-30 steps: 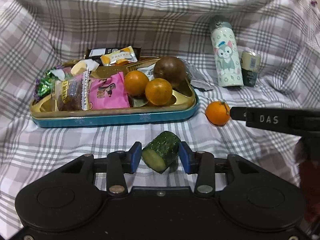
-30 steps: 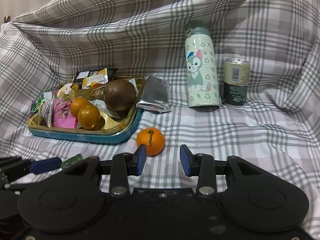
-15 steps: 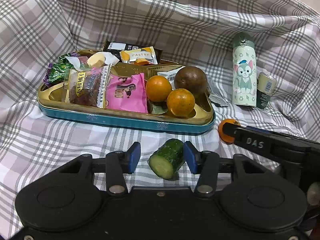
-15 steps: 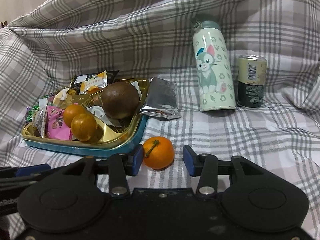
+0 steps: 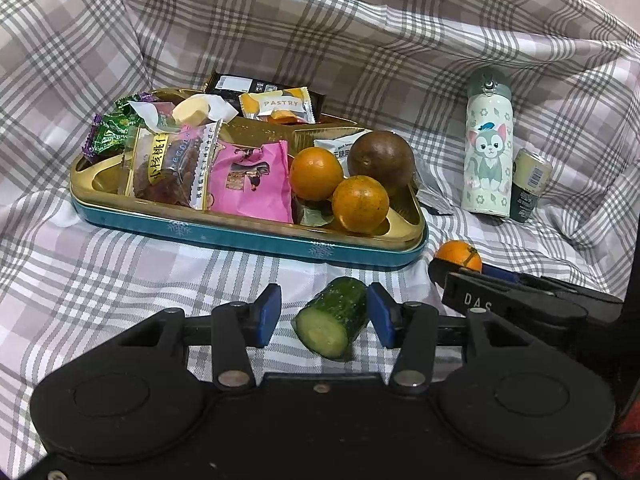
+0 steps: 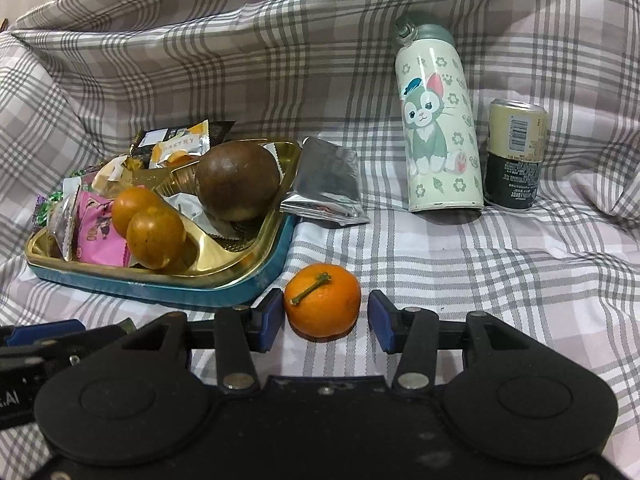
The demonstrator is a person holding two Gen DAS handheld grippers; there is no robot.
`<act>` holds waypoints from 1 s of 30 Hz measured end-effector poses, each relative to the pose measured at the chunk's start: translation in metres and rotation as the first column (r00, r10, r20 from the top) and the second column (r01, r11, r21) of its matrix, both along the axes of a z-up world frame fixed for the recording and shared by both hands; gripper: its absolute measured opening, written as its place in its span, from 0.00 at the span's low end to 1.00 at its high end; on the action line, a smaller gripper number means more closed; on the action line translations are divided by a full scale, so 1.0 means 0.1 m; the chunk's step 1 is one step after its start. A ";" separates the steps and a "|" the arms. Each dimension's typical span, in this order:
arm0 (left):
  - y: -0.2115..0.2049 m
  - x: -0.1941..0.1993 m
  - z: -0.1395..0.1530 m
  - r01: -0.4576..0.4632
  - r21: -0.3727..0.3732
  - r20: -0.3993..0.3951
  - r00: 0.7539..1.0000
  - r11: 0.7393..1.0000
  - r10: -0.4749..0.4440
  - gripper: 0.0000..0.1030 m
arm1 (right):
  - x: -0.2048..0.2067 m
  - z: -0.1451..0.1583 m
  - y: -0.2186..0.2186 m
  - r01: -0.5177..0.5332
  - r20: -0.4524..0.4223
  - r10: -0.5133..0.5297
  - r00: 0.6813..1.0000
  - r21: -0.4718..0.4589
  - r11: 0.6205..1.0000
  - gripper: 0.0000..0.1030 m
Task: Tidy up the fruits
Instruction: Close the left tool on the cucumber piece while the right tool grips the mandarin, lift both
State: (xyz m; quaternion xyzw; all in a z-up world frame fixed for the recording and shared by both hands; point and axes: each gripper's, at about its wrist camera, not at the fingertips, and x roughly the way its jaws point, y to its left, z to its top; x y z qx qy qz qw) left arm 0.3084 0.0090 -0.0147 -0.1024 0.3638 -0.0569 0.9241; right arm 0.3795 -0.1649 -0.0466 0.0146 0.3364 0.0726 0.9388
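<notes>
A cut cucumber piece (image 5: 334, 322) lies on the plaid cloth between the pads of my left gripper (image 5: 324, 312). That gripper is open; the right pad is at the cucumber's skin and the left pad stands clear. A stemmed tangerine (image 6: 322, 300) sits on the cloth between the closing jaws of my right gripper (image 6: 324, 316). Its left pad is at the peel, with a gap on the right. The left wrist view shows the same tangerine (image 5: 456, 252) behind the right gripper's fingers (image 5: 480, 296). In the teal and gold tray (image 5: 240, 236) lie two oranges (image 5: 360, 204) and a brown round fruit (image 5: 380, 158).
Snack packets (image 5: 248, 180) fill the tray's left side. A silver foil packet (image 6: 324, 188) lies beside the tray (image 6: 160, 288). A cat-print bottle (image 6: 436, 120) and a can (image 6: 516, 152) stand at the back right. The cloth rises in folds behind.
The left jaws have widened and let go of the cucumber piece, and the left gripper has rolled. The right gripper has come forward and down until the tangerine stands between its jaws.
</notes>
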 end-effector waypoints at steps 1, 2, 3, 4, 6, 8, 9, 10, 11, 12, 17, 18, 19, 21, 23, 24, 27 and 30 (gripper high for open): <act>0.00 0.00 0.00 0.000 0.003 0.002 1.000 1.000 0.000 0.55 | 0.00 0.00 0.01 -0.003 -0.001 0.003 1.000 -0.005 1.000 0.42; -0.01 -0.01 0.00 -0.001 0.007 0.003 1.000 1.000 0.001 0.55 | -0.01 0.00 0.01 -0.010 -0.003 0.010 1.000 -0.006 1.000 0.41; -0.02 -0.01 0.00 0.001 0.011 0.005 1.000 1.000 -0.001 0.55 | -0.03 0.00 0.02 -0.011 -0.002 0.011 1.000 -0.012 1.000 0.41; -0.02 -0.01 0.01 0.002 0.014 0.007 1.000 1.000 -0.002 0.55 | -0.04 0.01 0.03 -0.013 -0.003 0.013 1.000 -0.019 1.000 0.41; -0.03 -0.02 0.01 0.003 0.021 0.012 1.000 1.000 -0.003 0.54 | -0.07 0.01 0.04 -0.019 -0.002 0.019 1.000 -0.034 0.999 0.41; -0.04 -0.03 0.02 0.008 0.030 0.018 1.000 1.000 -0.009 0.54 | -0.10 0.01 0.05 -0.027 -0.003 0.027 1.000 -0.042 0.999 0.41; -0.05 -0.03 0.02 0.013 0.033 0.021 1.000 0.999 -0.014 0.53 | -0.12 0.02 0.05 -0.030 -0.005 0.030 1.000 -0.043 0.999 0.41; -0.05 -0.03 0.02 0.018 0.036 0.024 1.000 0.999 -0.019 0.53 | -0.13 0.02 0.05 -0.033 -0.008 0.033 0.999 -0.042 0.999 0.41; -0.06 -0.03 0.02 0.024 0.042 0.028 0.999 0.999 -0.025 0.53 | -0.15 0.03 0.05 -0.036 -0.011 0.036 0.999 -0.040 0.999 0.41; -0.07 -0.04 0.02 0.027 0.046 0.030 0.999 0.999 -0.028 0.53 | -0.16 0.03 0.05 -0.037 -0.014 0.037 0.999 -0.040 0.998 0.41; -0.07 -0.04 0.02 0.048 0.039 0.034 0.998 0.998 -0.049 0.52 | -0.23 0.08 0.02 -0.043 -0.015 0.042 0.999 -0.042 0.998 0.41; -0.08 -0.04 0.02 0.055 0.037 0.036 0.998 0.998 -0.056 0.52 | -0.24 0.09 0.01 -0.042 -0.019 0.041 0.999 -0.038 0.998 0.41; -0.09 -0.05 0.03 0.063 0.040 0.040 0.997 0.997 -0.064 0.52 | -0.24 0.09 -0.01 -0.040 -0.026 0.039 0.999 -0.034 0.999 0.41; -0.12 -0.06 0.04 0.075 0.061 0.045 0.996 0.995 -0.078 0.52 | -0.25 0.11 -0.05 -0.033 -0.036 0.032 0.999 -0.027 0.999 0.41; -0.15 -0.05 0.02 0.079 0.082 0.041 0.996 0.994 -0.083 0.52 | -0.27 0.13 -0.08 -0.030 -0.036 0.030 0.999 -0.024 0.999 0.41; -0.16 -0.05 0.01 0.079 0.092 0.040 0.996 0.993 -0.083 0.52 | -0.28 0.15 -0.09 -0.031 -0.032 0.030 0.999 -0.025 0.999 0.41; -0.18 -0.06 0.00 0.079 0.109 0.044 0.995 0.991 -0.084 0.52 | -0.31 0.17 -0.12 -0.028 -0.023 0.028 0.999 -0.032 0.999 0.41; -0.19 -0.06 -0.01 0.077 0.125 0.042 0.996 0.989 -0.083 0.52 | -0.31 0.18 -0.16 -0.031 -0.030 0.030 0.999 -0.026 0.999 0.41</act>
